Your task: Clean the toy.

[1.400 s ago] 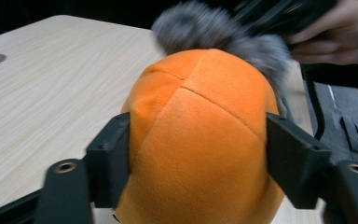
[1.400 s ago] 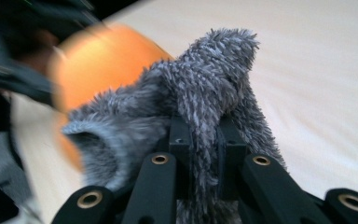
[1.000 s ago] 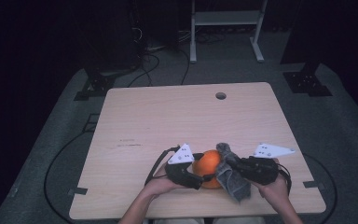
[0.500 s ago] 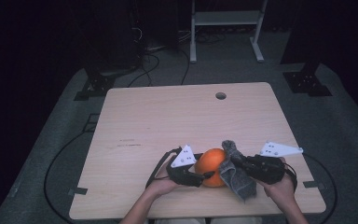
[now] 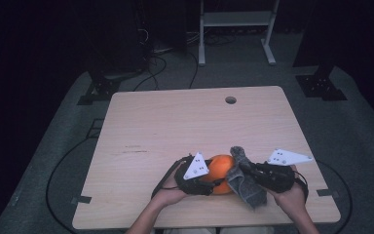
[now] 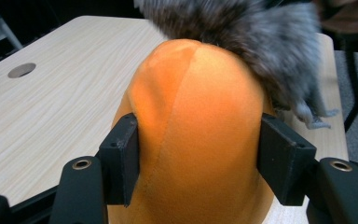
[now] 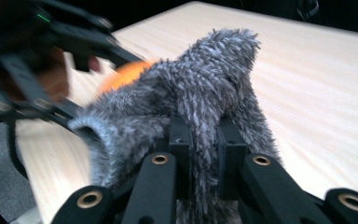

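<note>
One gripper steadies the orange plush while the other wipes it with a grey cloth.

The left gripper (image 5: pixel 213 181) is clamped on the orange plush (image 6: pixel 198 126), a jaw pressed into each side, so it sits fixed at the near edge of the desk (image 5: pixel 175 126), likely so that it cannot roll. The right gripper (image 7: pixel 200 135) has its jaws pinched together on a fold of the shaggy grey cloth (image 7: pixel 191 112), which drapes against the plush's right side, touching it, apparently to rub the surface.
</note>
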